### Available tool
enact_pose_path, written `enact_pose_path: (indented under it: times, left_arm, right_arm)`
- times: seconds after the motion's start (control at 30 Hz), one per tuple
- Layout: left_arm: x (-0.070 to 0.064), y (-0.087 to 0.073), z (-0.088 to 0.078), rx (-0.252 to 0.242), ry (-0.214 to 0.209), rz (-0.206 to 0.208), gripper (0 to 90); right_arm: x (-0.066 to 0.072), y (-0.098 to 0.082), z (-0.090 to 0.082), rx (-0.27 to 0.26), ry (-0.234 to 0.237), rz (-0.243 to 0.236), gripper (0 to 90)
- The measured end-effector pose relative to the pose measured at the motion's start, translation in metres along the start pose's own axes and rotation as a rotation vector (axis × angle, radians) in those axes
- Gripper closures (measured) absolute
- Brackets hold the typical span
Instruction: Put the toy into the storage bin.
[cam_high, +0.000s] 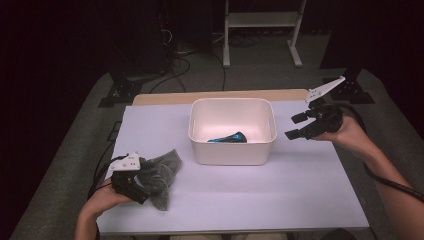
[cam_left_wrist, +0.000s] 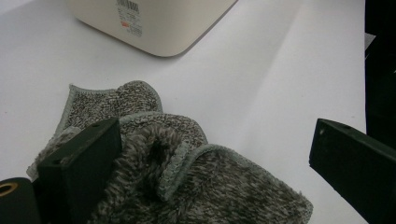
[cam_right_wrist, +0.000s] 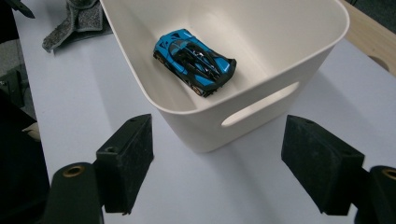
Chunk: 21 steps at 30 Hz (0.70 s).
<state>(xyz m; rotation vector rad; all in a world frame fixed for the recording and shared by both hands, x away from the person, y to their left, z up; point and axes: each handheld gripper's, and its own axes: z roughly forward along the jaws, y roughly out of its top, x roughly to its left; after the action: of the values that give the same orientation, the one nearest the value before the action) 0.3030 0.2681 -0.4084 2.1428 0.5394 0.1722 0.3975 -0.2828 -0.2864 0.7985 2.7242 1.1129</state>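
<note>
i read this as clearing loose things into the white bin (cam_high: 232, 131), and it looks about half done: the blue toy car (cam_right_wrist: 194, 62) already lies on the bin's floor, while the grey cloth (cam_high: 161, 176) is still out on the table (cam_high: 260, 195), near its front left corner and well apart from the bin. my left tool (cam_high: 134, 184) sits right on the cloth; in the left gripper view its jaws stand wide, one pad resting against the pile and the other off over bare table, so nothing is clamped yet. my right tool (cam_high: 296, 126) hangs just beside the bin's right wall with its jaws spread and nothing between them. what's left, i judge, is pinching the cloth and carrying it over. hard to tell: from above, my hand covers part of the cloth, and the car is half hidden behind the bin's near wall.
</note>
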Motion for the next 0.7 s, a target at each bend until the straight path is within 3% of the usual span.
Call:
enact_pose_path:
  times: [0.4, 0.7]
  left_arm:
    - [0.001, -0.001, 0.001, 0.004, -0.003, 0.000, 2.2]
    - [0.001, 0.000, 0.001, -0.001, 0.001, -0.002, 2.2]
  right_arm:
    - [-0.001, -0.024, 0.010, 0.004, 0.020, 0.041, 23.1]
    - [0.001, -0.052, 0.023, 0.013, 0.037, 0.084, 22.9]
